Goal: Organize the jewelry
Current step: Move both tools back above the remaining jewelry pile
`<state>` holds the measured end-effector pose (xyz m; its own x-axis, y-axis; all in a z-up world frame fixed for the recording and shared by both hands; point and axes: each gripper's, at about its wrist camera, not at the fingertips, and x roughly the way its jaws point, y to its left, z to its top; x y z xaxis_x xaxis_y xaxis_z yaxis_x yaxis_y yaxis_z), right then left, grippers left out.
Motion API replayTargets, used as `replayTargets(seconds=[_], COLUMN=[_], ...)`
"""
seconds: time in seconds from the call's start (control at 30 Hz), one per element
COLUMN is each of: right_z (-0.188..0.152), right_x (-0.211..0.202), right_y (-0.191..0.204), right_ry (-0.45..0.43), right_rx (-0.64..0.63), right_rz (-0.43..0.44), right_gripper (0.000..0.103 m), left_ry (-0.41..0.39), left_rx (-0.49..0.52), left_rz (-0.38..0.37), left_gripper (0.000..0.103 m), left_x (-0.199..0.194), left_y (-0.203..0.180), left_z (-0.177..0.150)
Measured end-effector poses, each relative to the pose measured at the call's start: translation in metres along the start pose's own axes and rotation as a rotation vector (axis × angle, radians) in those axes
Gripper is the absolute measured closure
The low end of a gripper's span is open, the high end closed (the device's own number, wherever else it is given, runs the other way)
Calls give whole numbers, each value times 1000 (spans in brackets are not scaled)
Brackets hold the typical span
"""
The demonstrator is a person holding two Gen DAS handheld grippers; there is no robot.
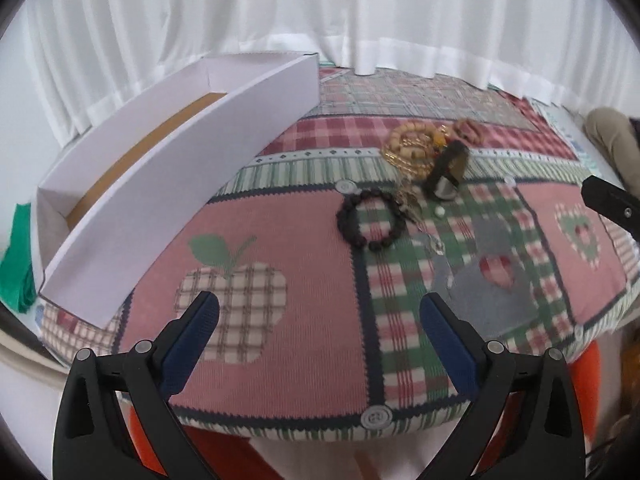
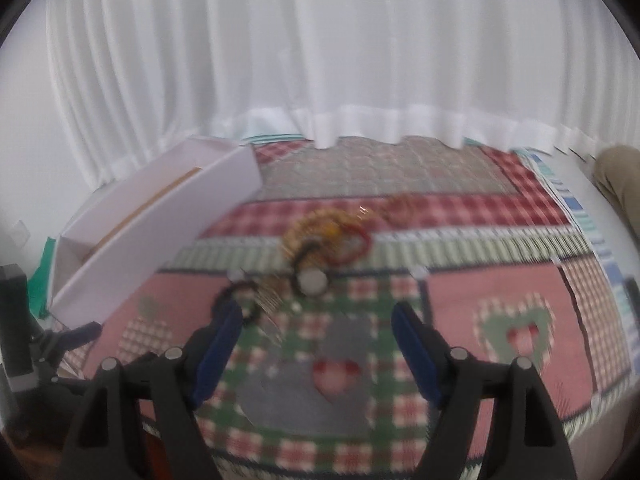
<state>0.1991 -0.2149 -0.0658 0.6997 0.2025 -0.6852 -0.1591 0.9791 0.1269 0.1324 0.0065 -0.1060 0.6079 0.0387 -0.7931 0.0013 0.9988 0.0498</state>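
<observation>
On the patchwork cloth, near centre: black bead bracelet beside tangled wooden beads and, seemingly, a watch. Left of these, white box. Left gripper and right gripper both spread wide, holding nothing.

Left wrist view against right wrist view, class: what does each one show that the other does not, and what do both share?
Only the left wrist view shows the apple patch whole, the black bead bracelet as a full ring, and the open left tool up close. Only the right wrist view shows the open right tool up close, though blurred. Both share the white box, the jewelry pile, the patchwork cloth and the white curtain.
</observation>
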Motion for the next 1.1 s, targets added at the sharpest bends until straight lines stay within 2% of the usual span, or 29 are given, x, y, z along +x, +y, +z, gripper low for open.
replayTargets(seconds=[0.2,0.37,0.47,0.63,0.83,1.1], right_z=[-35,-39,-41,-51,-56,-58], right_x=[-19,-34,-28,-5,6,17], right_y=[-25,-42,-52,-59,-49,-30], right_ry=[5,10,33,103,135,162], right_rx=[41,89,124,175,112,52], right_rz=[-11,-3,11,31,-1,35], right_gripper=[24,24,17,17,17,17], left_ry=[-17,-31,-20,17,32,51], left_rx=[4,-5,-13,-30,-30,-40], left_rz=[-46,-56,-58,-81,-107,-104], left_gripper=[3,3,3,3,3,3], left_x=[-13,-18,-13,1,11,21], left_y=[-7,-2,2,5,3,8], left_z=[-12,-10,-12,-15,-16,-15])
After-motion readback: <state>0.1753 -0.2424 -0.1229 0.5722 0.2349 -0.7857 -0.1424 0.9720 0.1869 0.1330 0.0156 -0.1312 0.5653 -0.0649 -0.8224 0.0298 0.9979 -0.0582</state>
